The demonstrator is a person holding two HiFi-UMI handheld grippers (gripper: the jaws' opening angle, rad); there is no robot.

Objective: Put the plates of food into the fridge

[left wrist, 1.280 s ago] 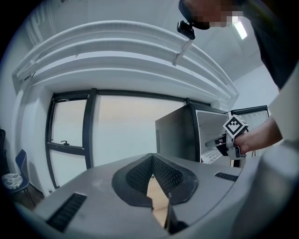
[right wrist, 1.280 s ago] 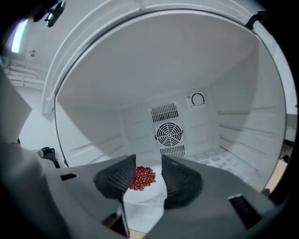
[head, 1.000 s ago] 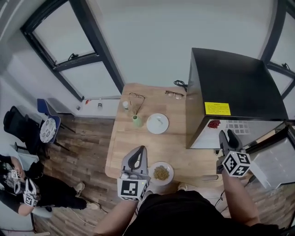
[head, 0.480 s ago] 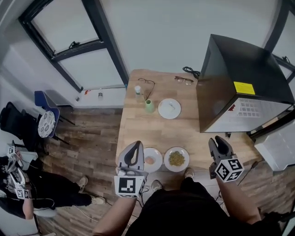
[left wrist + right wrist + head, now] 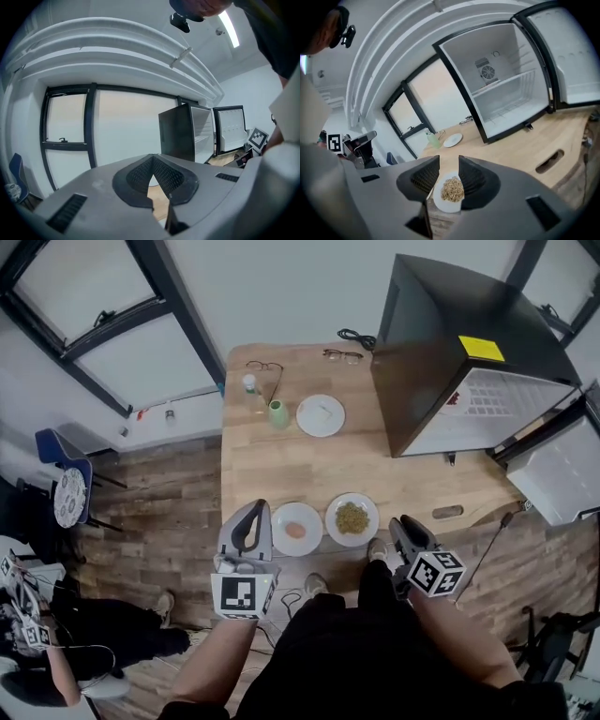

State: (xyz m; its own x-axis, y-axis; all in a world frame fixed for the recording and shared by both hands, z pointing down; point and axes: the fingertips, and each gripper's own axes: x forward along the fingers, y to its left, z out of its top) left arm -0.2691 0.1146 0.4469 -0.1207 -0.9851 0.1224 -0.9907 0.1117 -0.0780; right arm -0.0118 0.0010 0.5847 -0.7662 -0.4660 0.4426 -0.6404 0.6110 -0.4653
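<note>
My right gripper (image 5: 449, 158): jaws just narrowed, apart, nothing gripped | plate of grains (image 5: 446, 206) straight ahead at near edge of the tabletop (image 5: 511, 145), closest to it | my left gripper (image 5: 153, 158): jaws tipped together, empty.

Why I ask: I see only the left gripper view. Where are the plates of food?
Observer: Side by side at the table's near edge: the pink-food plate on the left, the grain plate on the right.
Operator: Any other plate?
Observer: A third plate sits farther back, near a green cup.
Operator: And the right gripper?
Observer: The right gripper has its jaws apart. They have just closed a little, with nothing between them. The grain plate lies just ahead.
</note>
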